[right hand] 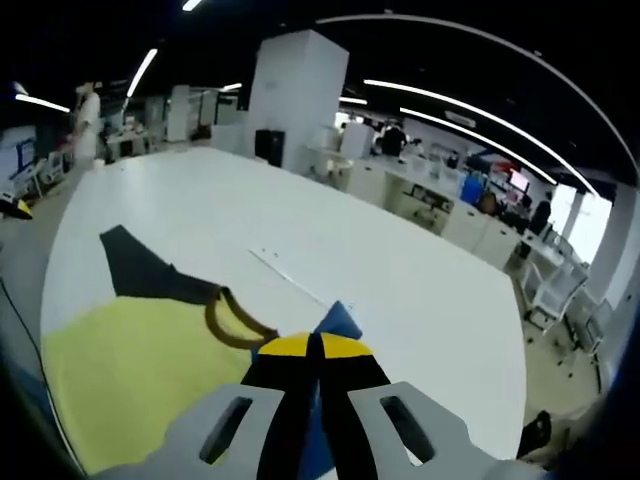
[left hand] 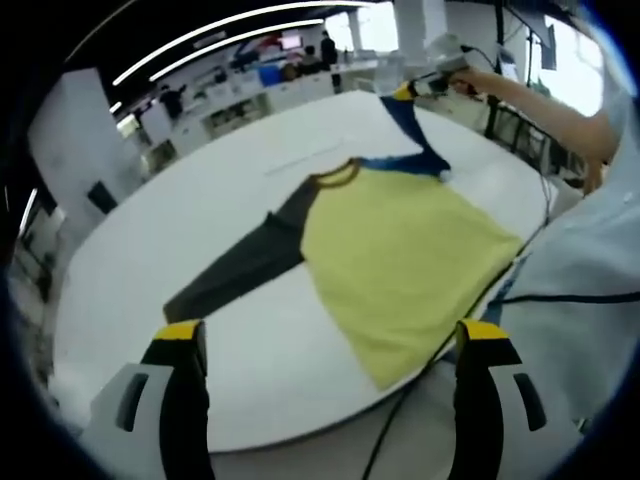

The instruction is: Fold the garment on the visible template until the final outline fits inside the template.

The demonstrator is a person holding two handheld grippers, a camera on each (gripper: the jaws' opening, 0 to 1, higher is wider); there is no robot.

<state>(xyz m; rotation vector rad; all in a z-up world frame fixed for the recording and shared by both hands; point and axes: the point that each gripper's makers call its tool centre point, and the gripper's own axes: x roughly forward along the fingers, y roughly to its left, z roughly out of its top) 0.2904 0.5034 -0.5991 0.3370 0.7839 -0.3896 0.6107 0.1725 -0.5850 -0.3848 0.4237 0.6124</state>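
A long-sleeved shirt (left hand: 400, 260) lies spread on the white worktop (left hand: 230, 380), its yellow body reaching to the near edge where the person stands, the collar pointing toward the worktop's middle. The dark grey sleeve (left hand: 240, 265) stretches flat and straight away from the body, so that side is untouched. The blue sleeve (left hand: 415, 130) is different: it rises off the surface toward the far side, because the right hand-held gripper (left hand: 420, 88) has it pinched near the cuff and lifts it. In the right gripper view the right hand-held gripper's yellow-tipped jaws are pressed together, with blue cloth (right hand: 335, 322) bunched just beyond them, which fits a firm grasp on that sleeve.

The left hand-held gripper (left hand: 330, 345) hangs above the near edge of the worktop with its jaws spread wide and nothing between them; it seems held back, ready to steady the yellow hem or take the grey sleeve in turn.

A thin pale line (right hand: 290, 277) on the worktop beyond the collar may be part of the template, though its full outline cannot be made out. Judging by the lifted sleeve, the step in hand is carrying it inward across the yellow body; the folding looks barely begun.
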